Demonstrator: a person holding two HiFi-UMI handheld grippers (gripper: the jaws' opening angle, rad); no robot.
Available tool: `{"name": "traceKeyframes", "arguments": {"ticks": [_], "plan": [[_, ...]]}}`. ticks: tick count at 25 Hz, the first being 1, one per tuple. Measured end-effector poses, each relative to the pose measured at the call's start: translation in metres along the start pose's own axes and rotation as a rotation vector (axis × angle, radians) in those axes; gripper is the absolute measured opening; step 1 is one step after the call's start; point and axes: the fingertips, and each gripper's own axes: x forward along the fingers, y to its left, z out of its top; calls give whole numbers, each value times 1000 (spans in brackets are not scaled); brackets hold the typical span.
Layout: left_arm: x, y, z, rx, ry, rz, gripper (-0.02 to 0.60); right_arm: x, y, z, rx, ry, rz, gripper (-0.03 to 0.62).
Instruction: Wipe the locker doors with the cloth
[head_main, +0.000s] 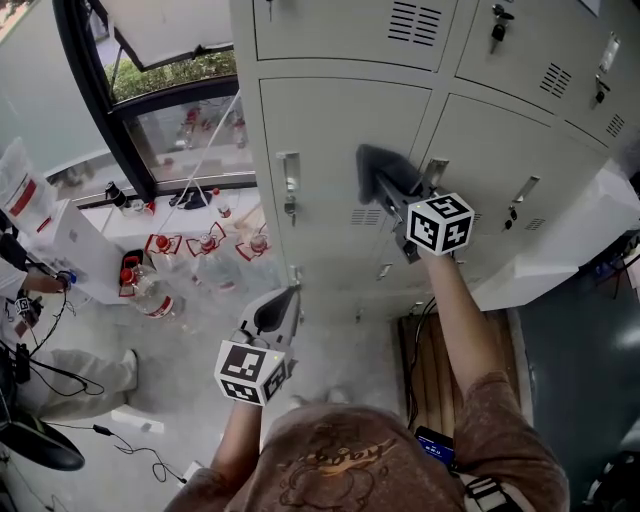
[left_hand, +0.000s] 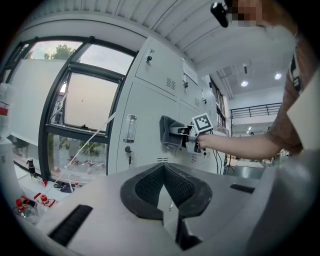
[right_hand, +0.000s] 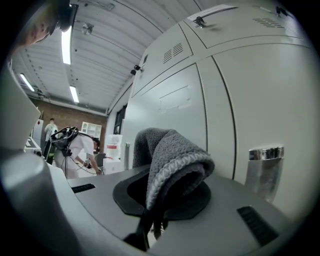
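Observation:
A bank of pale grey lockers (head_main: 330, 140) fills the upper half of the head view. My right gripper (head_main: 383, 185) is shut on a dark grey cloth (head_main: 380, 165) and holds it against the middle locker door, near that door's right edge. In the right gripper view the folded cloth (right_hand: 172, 160) bulges out of the jaws in front of the door (right_hand: 175, 100). My left gripper (head_main: 275, 312) hangs lower and to the left, shut with nothing in it, pointing at the lockers (left_hand: 145, 115). From there the cloth (left_hand: 169, 131) and the right gripper (left_hand: 182, 133) show on the door.
Metal handles (head_main: 289, 175) and key locks stand out from the doors; one handle (right_hand: 264, 165) is just right of the cloth. A window (head_main: 170, 90) is left of the lockers, with red-capped bottles (head_main: 165, 260) below. A person (head_main: 30, 300) stands at far left. A wooden board (head_main: 425, 370) lies at the lockers' foot.

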Motion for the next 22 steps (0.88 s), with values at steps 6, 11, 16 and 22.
{"name": "traceKeyframes", "arguments": {"ticks": [6,11,16,22], "plan": [[2,-3,-1,-1,3,-8,1,-19,-22,3,-2,-5,-47,32],[5,-5,-1,-2,1,-13,2,-32,-38,6,14,-15,-78,34],[5,-5,-4,-7,3,-11,0,-42,-50,6,18,-22,-118,34],[6,-7,-5,-15,5,-15,2,-53,-60,2,65,-27,-171,35]]}}
